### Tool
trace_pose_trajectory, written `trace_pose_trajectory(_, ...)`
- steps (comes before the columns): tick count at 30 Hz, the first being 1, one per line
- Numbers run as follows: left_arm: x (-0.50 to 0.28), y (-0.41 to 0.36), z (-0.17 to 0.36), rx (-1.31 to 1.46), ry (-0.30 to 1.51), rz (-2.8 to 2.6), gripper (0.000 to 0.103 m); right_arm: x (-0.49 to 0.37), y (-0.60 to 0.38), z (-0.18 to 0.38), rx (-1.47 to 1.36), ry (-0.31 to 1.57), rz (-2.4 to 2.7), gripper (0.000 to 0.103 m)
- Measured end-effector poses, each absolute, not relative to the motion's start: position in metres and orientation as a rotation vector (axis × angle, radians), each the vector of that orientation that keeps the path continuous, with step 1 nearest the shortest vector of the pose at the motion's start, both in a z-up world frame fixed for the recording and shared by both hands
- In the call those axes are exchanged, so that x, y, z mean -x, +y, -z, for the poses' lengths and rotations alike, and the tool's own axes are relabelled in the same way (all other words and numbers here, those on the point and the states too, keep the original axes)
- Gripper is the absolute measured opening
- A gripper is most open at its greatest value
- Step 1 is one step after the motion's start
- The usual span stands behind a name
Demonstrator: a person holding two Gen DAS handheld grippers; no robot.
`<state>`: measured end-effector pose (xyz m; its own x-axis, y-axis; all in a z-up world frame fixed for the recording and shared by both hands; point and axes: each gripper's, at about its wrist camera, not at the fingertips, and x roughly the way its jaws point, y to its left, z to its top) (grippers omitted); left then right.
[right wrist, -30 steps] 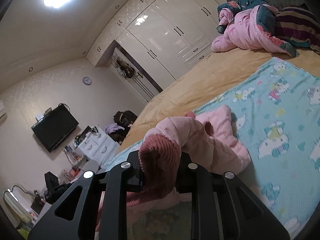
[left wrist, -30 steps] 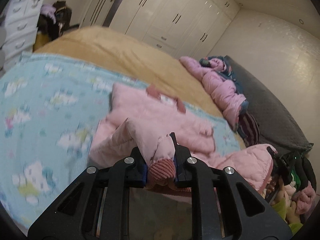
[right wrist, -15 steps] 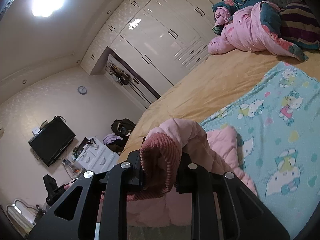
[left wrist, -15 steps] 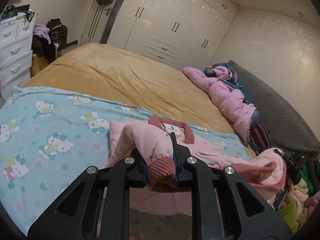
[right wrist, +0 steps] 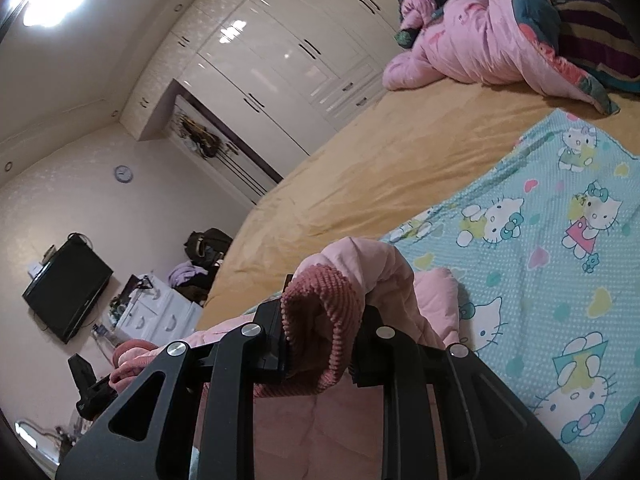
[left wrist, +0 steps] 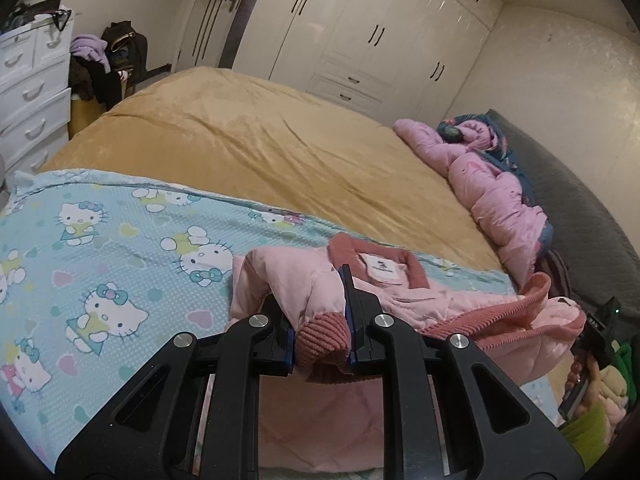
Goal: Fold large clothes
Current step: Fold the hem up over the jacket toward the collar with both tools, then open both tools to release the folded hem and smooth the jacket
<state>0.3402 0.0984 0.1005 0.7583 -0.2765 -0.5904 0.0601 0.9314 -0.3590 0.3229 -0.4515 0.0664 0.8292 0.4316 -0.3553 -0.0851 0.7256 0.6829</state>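
Note:
A pale pink padded jacket (left wrist: 420, 296) with dark pink ribbed collar and cuffs lies on a light blue cartoon-cat blanket (left wrist: 100, 248) near the bed's front edge. My left gripper (left wrist: 320, 344) is shut on one ribbed sleeve cuff (left wrist: 322, 334), the sleeve arching up over the jacket's body. In the right wrist view my right gripper (right wrist: 320, 344) is shut on the other ribbed cuff (right wrist: 320, 312), with its sleeve (right wrist: 384, 268) looped upward above the blanket (right wrist: 560, 264). The right gripper's black body shows at the left wrist view's right edge.
The bed has a tan cover (left wrist: 260, 144). A crumpled pink quilt (left wrist: 492, 188) and a grey headboard cushion (left wrist: 580, 216) lie at its far side. White wardrobes (left wrist: 360, 40) line the back wall, a white dresser (left wrist: 28, 96) stands left, a television (right wrist: 68, 288) hangs opposite.
Both grippers have pulled back toward the bed's front edge with the cuffs held. The sleeves have been drawn across the jacket, and the collar and label are now in plain sight.

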Motion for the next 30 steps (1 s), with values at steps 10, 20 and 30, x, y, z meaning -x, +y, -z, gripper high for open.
trace_pose_trajectory(10,-0.386,0.098,-0.067,0.359,0.798,0.162,0.011,-0.338,-0.471,-0.045,-1.022,0.483,-0.399,0.079)
trace_pose_trajectory(20,-0.397,0.1,-0.053,0.425,0.818,0.158,0.019,-0.298,-0.341,-0.04,-0.474,0.642,-0.414,0.08)
trace_pose_trajectory(30,-0.359,0.095,-0.097,0.423,0.636,0.182,0.07,-0.306,-0.288,0.032,-0.441,0.75,-0.333,0.08)
